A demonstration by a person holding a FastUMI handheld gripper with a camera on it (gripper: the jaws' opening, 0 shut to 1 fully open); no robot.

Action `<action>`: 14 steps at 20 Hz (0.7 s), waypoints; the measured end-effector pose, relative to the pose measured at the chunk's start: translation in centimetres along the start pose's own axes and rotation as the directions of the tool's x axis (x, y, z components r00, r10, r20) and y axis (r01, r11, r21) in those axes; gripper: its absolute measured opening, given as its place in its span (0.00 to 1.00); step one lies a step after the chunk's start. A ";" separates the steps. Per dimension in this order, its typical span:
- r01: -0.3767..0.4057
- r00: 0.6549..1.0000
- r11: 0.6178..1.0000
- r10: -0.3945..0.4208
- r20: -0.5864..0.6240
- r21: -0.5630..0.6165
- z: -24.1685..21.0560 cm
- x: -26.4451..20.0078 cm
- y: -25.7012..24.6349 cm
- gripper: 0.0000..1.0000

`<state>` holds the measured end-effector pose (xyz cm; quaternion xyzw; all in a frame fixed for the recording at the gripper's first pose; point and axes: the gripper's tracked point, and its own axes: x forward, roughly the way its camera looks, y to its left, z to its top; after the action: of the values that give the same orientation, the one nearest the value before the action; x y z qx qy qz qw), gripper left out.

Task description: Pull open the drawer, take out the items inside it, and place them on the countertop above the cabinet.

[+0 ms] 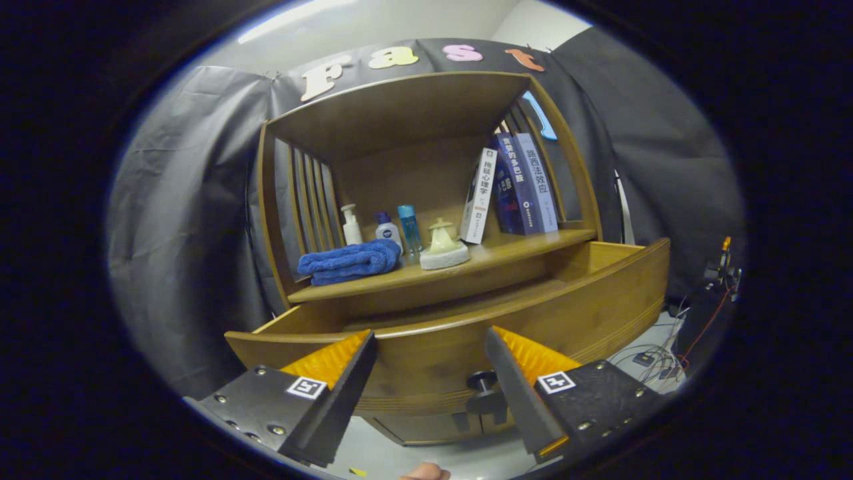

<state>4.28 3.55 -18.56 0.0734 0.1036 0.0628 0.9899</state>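
My gripper [430, 347] is spread wide, holding nothing, just in front of the pulled-out brown wooden drawer [533, 313]. Its dark round knob [481, 381] sits between my fingers. A folded blue towel [350, 261] lies on the countertop [493, 255] above.

Likely a staged home booth: wooden cabinet [426, 200] with books [520, 183], toiletry bottles [386, 230], folded towel [350, 261].

three books [513, 187], three bottles [388, 230], one towel [350, 261]
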 end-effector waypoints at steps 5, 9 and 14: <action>0.010 1.000 1.000 -0.010 -0.012 -0.003 -0.1 1.7 0.2 0.99; 0.012 1.000 1.000 -0.012 -0.015 0.009 0.0 3.0 0.4 0.99; 0.015 1.000 1.000 -0.014 -0.015 0.022 0.1 4.2 0.4 0.99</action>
<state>8.37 4.55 -19.26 0.0833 0.1124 0.0551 0.9886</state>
